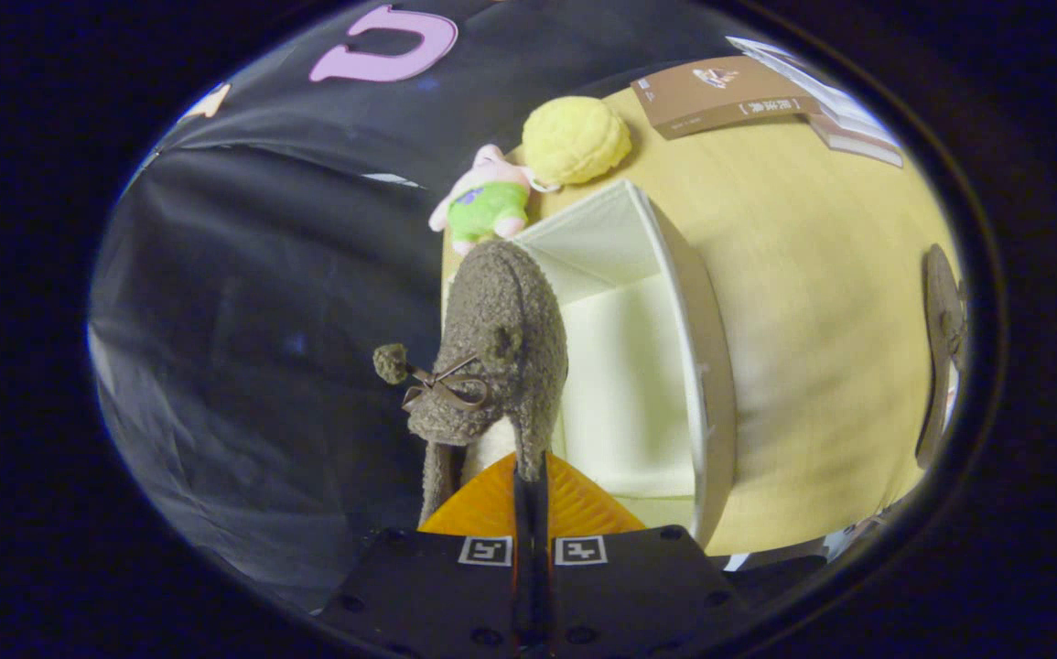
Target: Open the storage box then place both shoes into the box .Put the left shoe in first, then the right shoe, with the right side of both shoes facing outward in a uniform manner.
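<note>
**Gripper view: fuzzy shoe held at the mouth of the open storage box**

Gripper view looks along the tongs at a pale wooden worktop. On it stands the white storage box, its opening turned toward the camera and its inside bare. A second dark shoe lies well apart, beyond the box's far wall. Brown booklets rest at the far end of the worktop. Near the box's back corner sit a yellow plush ball and, just beside it, a small pink plush toy in green.

A grey-brown fuzzy shoe with a little bow and pom-pom hangs in front of the box's near wall, toe pointing away.

The tongs are pressed almost together, pinching the shoe's heel rim between them.

To do this step well, the shoe probably needs carrying sideways through the opening, clear of the near wall, and setting down toward the back so room stays for its partner. Which side faces outward should be checked before letting go.
</note>
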{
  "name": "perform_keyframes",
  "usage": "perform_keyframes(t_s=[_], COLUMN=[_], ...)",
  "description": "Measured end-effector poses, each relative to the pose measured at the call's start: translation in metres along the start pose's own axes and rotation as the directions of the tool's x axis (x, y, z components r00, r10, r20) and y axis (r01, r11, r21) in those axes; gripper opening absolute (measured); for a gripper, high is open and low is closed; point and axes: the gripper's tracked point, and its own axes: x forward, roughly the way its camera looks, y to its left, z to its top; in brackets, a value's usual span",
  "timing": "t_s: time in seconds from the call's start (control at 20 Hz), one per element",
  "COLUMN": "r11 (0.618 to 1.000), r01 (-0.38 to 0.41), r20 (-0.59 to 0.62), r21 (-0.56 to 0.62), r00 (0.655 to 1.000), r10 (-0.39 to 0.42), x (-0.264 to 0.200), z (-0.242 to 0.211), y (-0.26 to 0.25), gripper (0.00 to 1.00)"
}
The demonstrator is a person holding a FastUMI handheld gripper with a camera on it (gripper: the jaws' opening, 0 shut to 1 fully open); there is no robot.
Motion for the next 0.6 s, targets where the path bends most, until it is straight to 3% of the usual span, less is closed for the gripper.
perform_keyframes(t_s=[0.25, 0.6], r11=[0.982, 0.959], r01=[0.18, 0.274], r20=[0.023, 0.008], r21=[-0.052, -0.073], r00=[0.984, 0.962], r10=[-0.179, -0.274], x=[0.053, 0.088], z=[-0.006, -0.015], y=[-0.023, -0.033], gripper=[0.04, 0.04])
